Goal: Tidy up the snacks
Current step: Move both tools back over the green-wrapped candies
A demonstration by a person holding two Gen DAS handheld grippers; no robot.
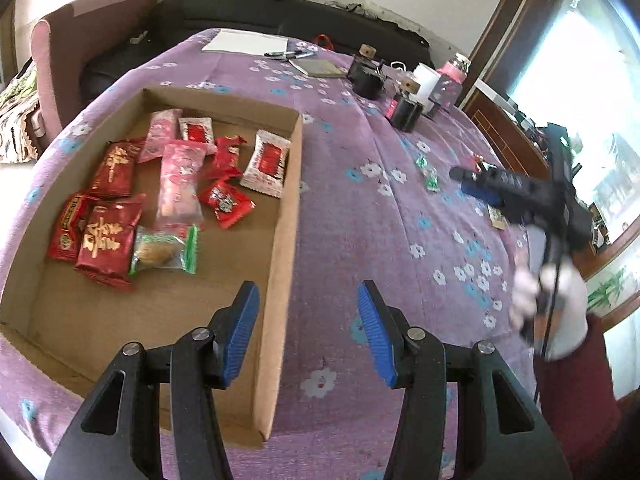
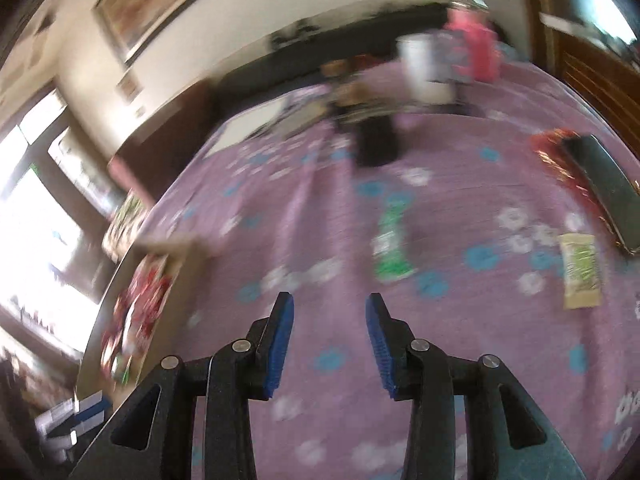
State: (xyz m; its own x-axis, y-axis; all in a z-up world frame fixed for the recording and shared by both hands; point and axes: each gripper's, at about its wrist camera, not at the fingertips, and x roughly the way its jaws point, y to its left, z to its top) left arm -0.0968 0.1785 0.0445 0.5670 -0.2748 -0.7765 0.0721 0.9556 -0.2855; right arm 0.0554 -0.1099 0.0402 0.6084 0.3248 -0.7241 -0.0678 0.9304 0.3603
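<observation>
A shallow cardboard box (image 1: 286, 216) lies on the purple flowered tablecloth and holds several red, pink, white and green snack packets (image 1: 172, 184). My left gripper (image 1: 308, 300) is open and empty, above the box's right wall. My right gripper (image 2: 330, 312) is open and empty over the cloth; it also shows in the left wrist view (image 1: 476, 184), blurred. A green snack packet (image 2: 390, 246) lies ahead of it, and a beige packet (image 2: 580, 270) and a red packet (image 2: 554, 152) lie to the right. Small green packets (image 1: 428, 172) show in the left wrist view too. The box (image 2: 176, 264) is at the left in the right wrist view.
Black jars (image 1: 366, 74), a white cup (image 1: 426, 80) and a pink bottle (image 1: 452, 76) stand at the table's far side, with paper (image 1: 248, 42) and pens (image 1: 290, 54). A dark phone-like slab (image 2: 608, 188) lies at the right. A black sofa (image 1: 248, 8) runs behind the table.
</observation>
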